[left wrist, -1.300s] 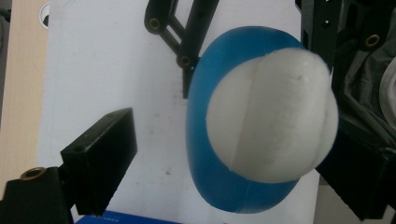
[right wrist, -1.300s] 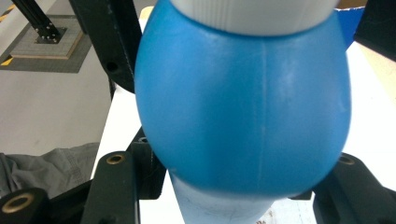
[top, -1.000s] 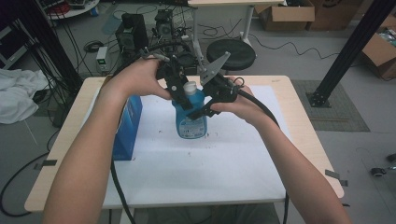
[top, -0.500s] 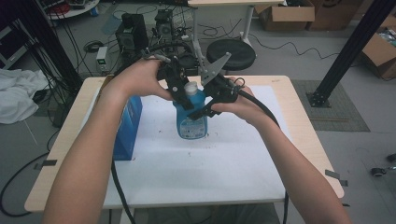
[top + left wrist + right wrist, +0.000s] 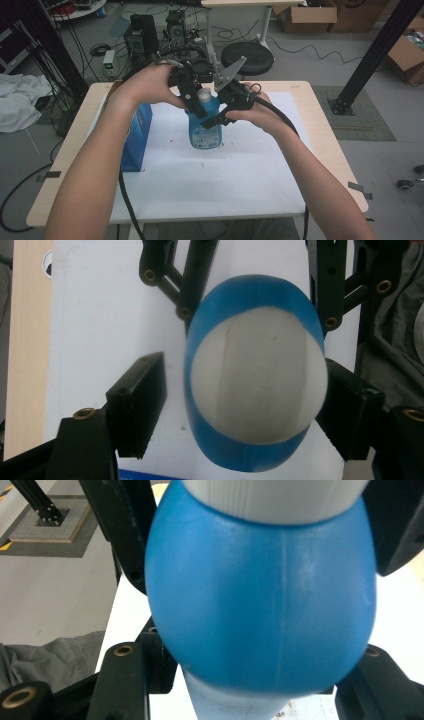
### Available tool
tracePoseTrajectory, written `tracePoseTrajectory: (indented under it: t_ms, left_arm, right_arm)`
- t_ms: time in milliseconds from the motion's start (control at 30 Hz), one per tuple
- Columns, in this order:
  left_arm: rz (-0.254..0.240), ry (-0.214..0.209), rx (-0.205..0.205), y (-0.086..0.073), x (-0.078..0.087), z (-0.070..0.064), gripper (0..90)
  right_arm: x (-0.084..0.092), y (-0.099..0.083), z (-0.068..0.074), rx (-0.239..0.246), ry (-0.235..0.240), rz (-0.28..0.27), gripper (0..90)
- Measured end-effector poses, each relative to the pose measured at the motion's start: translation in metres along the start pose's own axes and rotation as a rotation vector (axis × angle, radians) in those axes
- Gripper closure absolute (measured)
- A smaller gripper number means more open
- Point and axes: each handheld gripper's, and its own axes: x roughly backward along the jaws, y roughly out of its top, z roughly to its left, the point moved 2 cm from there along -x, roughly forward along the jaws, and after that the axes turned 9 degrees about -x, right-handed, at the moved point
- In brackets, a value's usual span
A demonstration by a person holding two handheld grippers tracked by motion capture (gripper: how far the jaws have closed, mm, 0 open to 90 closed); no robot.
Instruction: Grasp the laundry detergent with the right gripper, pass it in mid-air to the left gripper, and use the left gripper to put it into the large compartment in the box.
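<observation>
Standing upright on the white table mat (image 5: 210,180), the blue plastic bottle with a white cap (image 5: 205,117) sits between both tools; right gripper (image 5: 223,111) clamps its shoulder, left gripper (image 5: 240,412) brackets the cap, jaws apart; cap removal apparently remains

Pale wooden surface (image 5: 325,130) under a white sheet (image 5: 210,185)
A blue plastic bottle (image 5: 205,125) and a blue box (image 5: 136,137) stand on the sheet.
</observation>
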Motion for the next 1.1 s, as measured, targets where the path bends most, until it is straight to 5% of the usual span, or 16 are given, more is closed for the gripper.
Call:
tracePoseTrajectory:
  t_ms: [600,1100]
  left_arm:
    - [-0.022,-0.032,0.006,0.0005,-0.0041,-0.0013,37.6]
    - [0.015,-0.040,0.016,0.0023,0.0024,-0.0008,38.5]
  right_arm:
    - [0.0002,0.0003,0.0009,-0.003,-0.011,0.014,44.8]
    - [0.0009,0.0044,0.0028,-0.012,-0.004,0.021,43.8]
